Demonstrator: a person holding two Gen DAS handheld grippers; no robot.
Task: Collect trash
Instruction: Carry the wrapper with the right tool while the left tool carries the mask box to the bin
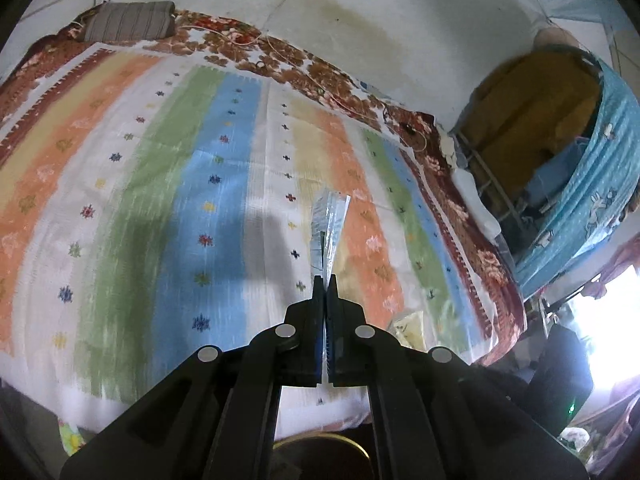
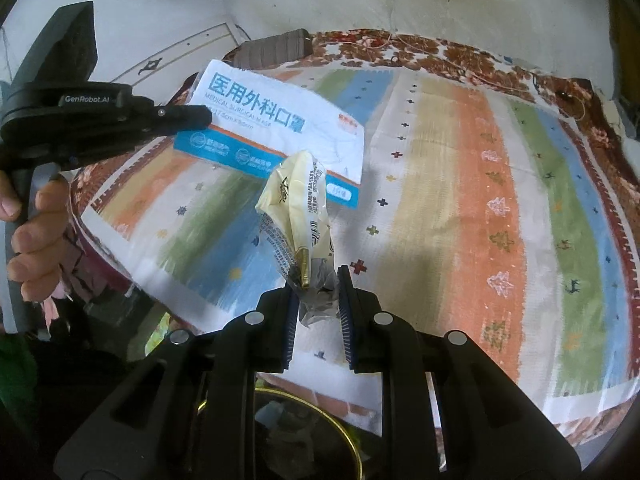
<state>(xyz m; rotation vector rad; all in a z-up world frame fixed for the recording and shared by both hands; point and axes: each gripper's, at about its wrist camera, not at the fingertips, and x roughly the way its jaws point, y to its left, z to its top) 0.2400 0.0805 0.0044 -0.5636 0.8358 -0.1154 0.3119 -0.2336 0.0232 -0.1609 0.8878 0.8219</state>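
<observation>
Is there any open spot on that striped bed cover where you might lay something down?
Nearly all of the striped cover lies bare, from the grey pillow at the wall to the near edge. The far floral border is busier, with a thin cable trailing along it. The mask packet and yellow wrapper are held up in the grippers.

Soft daylight fills the room, and both pictures are fairly bright. In the left view a window (image 1: 608, 320) at the right edge glares plain white, with nothing to see in it. Grey shadows (image 1: 256, 244) fall on the bed (image 1: 120, 160) just ahead of the gripper (image 1: 325, 280). The bed's stripes look smeared from motion blur. Both pictures are round, bend straight lines near the rim, and go black in the corners.
</observation>
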